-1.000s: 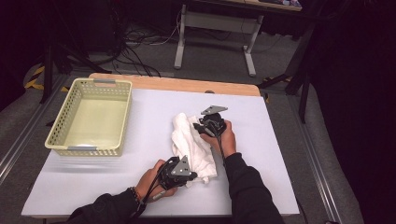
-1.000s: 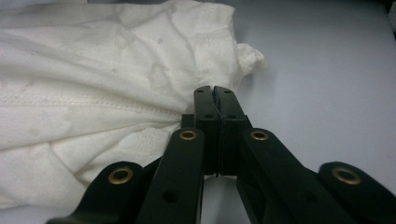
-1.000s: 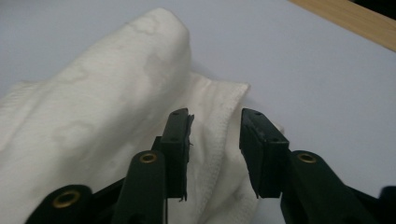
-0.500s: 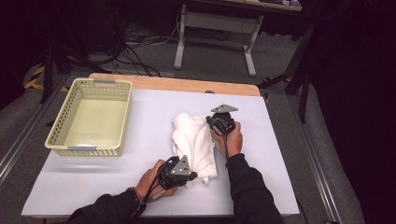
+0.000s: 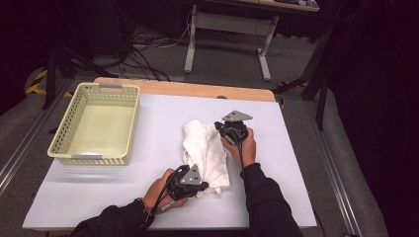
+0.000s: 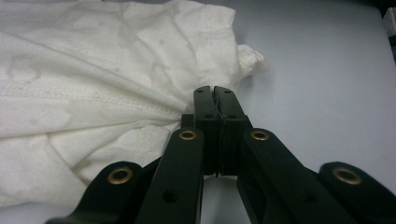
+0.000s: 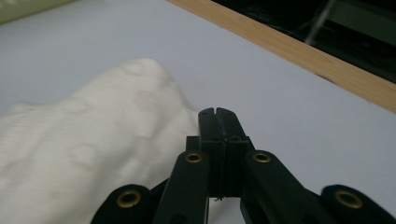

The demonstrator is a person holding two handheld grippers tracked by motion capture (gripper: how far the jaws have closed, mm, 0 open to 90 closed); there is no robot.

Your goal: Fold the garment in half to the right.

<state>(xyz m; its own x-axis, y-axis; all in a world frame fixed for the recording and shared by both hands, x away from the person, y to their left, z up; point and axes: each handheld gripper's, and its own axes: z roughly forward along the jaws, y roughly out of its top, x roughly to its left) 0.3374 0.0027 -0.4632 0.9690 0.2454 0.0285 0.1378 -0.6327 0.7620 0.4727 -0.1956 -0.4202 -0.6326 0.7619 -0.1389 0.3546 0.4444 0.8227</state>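
Right hand-held gripper (image 5: 223, 129) newly pinching one white cloth (image 5: 205, 150).

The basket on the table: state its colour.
Pale yellow-green, with perforated sides; the basket shows best in the high view.

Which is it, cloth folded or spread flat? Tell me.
Neither: the white cloth lies bunched and creased on the table, pinched at opposite ends by the left gripper and right gripper.

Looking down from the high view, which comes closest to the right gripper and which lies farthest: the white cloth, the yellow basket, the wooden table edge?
From the right gripper:
1. White cloth, right at its fingers.
2. Wooden table edge, beyond it at the back.
3. Yellow basket, far across on the left.
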